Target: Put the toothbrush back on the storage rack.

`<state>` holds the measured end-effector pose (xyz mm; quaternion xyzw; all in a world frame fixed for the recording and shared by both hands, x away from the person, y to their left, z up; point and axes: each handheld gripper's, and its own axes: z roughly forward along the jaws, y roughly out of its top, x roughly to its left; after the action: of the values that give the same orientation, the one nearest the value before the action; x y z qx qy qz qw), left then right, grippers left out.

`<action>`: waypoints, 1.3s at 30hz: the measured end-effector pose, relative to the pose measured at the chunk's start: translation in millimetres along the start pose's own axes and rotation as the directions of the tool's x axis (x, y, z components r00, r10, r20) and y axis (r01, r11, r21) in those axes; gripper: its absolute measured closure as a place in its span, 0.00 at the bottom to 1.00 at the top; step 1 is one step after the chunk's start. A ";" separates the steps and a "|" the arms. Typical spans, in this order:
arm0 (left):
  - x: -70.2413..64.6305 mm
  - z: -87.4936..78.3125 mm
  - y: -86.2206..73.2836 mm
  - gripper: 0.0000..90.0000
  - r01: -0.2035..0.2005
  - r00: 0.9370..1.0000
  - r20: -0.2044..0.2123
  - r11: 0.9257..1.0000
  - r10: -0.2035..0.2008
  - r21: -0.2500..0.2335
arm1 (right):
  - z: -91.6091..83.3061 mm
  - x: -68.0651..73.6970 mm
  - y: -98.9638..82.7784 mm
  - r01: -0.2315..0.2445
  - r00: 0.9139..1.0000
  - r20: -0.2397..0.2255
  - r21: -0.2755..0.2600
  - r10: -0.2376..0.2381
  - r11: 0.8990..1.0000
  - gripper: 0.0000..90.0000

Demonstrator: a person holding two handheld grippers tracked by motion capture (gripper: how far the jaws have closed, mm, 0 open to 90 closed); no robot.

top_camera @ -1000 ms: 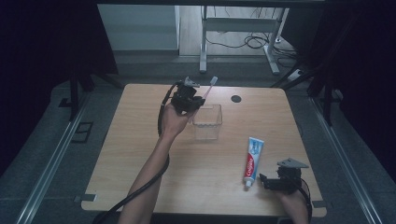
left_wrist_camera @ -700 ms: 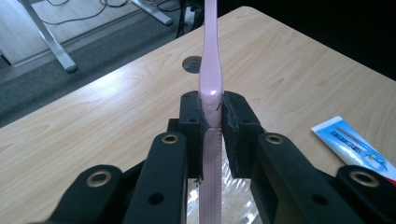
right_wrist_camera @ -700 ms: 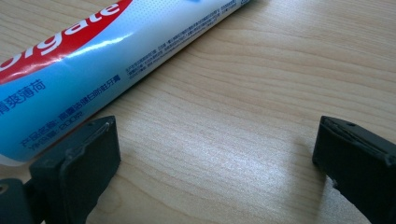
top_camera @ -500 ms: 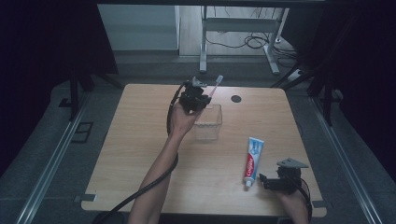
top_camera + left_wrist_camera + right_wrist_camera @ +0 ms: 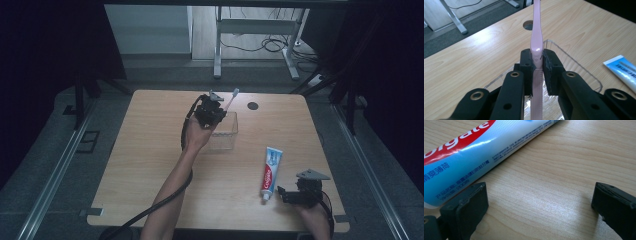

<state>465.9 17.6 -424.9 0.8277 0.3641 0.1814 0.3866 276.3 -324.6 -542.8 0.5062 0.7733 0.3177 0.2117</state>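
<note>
Pink toothbrush (image 5: 535, 45): light, stiff, slick handle; clamped mid-handle between left gripper (image 5: 537, 66) pads, above clear plastic bin (image 5: 584, 71). Right gripper (image 5: 540, 202) spread, empty, beside toothpaste tube (image 5: 474, 152).

Both black grippers, left gripper (image 5: 216, 111) and right gripper (image 5: 292, 196), carry grey three-cornered plates and cables.

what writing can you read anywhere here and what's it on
"olgate", in white on a red band, first letter cut off by the picture's edge: toothpaste tube, right gripper view.
"清爽薄荷", partly cut off: same tube, lower left.
Fine print along the tube's side: too small to read.
Print on the tube in the high view and the left gripper view: too blurred to read.
Nothing else carries text.
</note>
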 end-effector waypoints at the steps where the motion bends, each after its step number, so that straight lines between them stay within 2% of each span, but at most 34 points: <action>1: -0.2 0.9 -1.3 0.88 0.000 1.000 -0.002 1.000 0.000 0.002 | 0.0 0.0 0.0 0.000 1.000 0.000 0.000 0.000 1.000 0.00; 13: -3.8 11.1 -16.2 0.87 0.006 1.000 0.000 0.999 -0.006 0.031 | 0.0 0.0 0.0 0.000 1.000 0.000 0.000 0.000 1.000 0.00; 21: -8.6 19.2 -21.8 0.87 -0.017 1.000 -0.015 0.997 0.018 0.074 | 0.0 0.0 0.0 0.001 1.000 0.000 0.000 -0.001 1.000 0.00; 28: -12.8 24.5 -23.7 0.87 -0.042 0.999 -0.030 0.993 0.046 0.109 | -0.1 0.0 0.0 0.000 1.000 -0.001 0.001 0.000 1.000 0.00; 39: -12.4 26.0 -24.4 0.86 -0.032 0.999 -0.032 0.988 0.037 0.148 | 0.0 0.0 0.0 0.000 1.000 0.000 0.000 0.000 1.000 0.00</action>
<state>461.4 5.8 -460.5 0.8570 0.3686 0.1750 0.3148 276.3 -324.6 -542.8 0.5060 0.7735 0.3177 0.2114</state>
